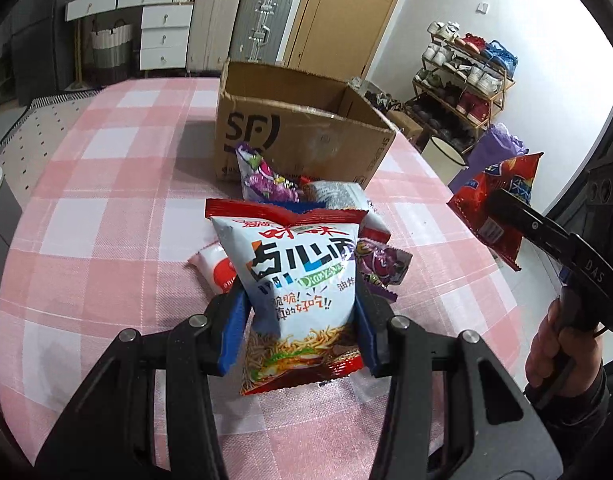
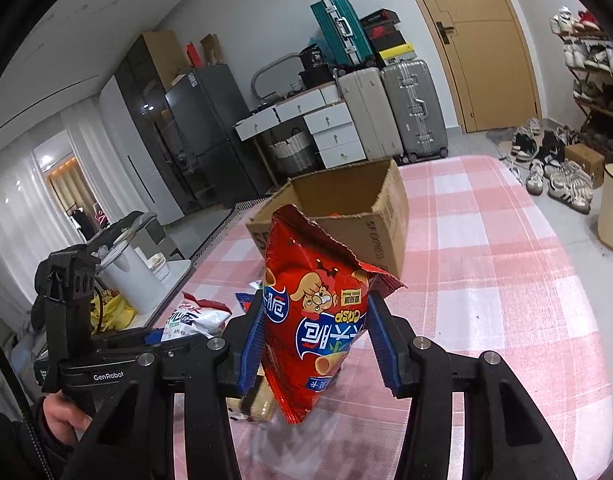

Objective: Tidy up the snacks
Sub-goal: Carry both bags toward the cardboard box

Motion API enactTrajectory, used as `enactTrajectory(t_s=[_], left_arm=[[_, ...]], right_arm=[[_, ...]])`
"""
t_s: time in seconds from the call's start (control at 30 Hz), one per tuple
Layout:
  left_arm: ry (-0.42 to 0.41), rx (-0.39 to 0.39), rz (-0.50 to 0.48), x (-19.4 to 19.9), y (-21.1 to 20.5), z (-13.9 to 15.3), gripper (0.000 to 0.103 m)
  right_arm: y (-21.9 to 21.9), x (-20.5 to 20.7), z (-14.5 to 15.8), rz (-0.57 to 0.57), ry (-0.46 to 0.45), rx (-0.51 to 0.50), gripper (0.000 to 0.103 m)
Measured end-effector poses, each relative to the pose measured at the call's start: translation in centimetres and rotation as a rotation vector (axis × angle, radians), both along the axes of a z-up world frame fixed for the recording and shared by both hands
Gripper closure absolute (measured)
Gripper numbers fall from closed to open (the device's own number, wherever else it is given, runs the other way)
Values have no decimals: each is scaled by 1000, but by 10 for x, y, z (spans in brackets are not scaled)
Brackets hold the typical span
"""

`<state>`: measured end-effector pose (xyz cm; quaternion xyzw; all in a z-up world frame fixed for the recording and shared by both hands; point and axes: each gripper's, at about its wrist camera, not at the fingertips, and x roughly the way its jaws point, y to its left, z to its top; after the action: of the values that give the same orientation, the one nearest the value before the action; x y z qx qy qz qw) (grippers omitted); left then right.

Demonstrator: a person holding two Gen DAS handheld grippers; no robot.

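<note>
The worktop (image 1: 106, 208), under a pink checked cloth, carries an open cardboard box (image 1: 298, 128) and, just in front of it, a heap of snack packets (image 1: 274, 184). The left gripper (image 1: 302, 320) has its jaws clamped on a white noodle-snack bag (image 1: 302, 272), lifted above the heap. The right gripper (image 2: 316, 332) has its jaws clamped on a red crisp bag (image 2: 314, 320), upside down, clear of the worktop, near the box.

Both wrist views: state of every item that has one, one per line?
Left tool: shut on the white noodle-snack bag, held upright.
Right tool: shut on the red crisp bag, lifted, print upside down.
Cardboard box: open, upright on the checked tablecloth.
Purple snack bags: loose in the pile before the box.
Door: closed.
</note>
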<state>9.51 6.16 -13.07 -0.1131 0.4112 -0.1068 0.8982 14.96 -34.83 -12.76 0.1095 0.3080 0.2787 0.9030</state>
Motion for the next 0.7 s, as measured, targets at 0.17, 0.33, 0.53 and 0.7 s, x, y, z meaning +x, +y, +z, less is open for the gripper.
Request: enactTrajectory(t_s=[0.17,0.33,0.53,0.7], left_arm=[[-35,4,-7,-10,6,19,59],[-71,-1,-11,-18,13,40,59],[-116,17,-27,-24,19,71,59],[-143,42,-52,-23,20,98,59]], right_arm=[[5,-7,18,19,-20,13,55],[14,-14,39,33,-59,5,55],[25,-17,63,60,-97,-8,55],[35,-16,85,84,-133,-18,55]])
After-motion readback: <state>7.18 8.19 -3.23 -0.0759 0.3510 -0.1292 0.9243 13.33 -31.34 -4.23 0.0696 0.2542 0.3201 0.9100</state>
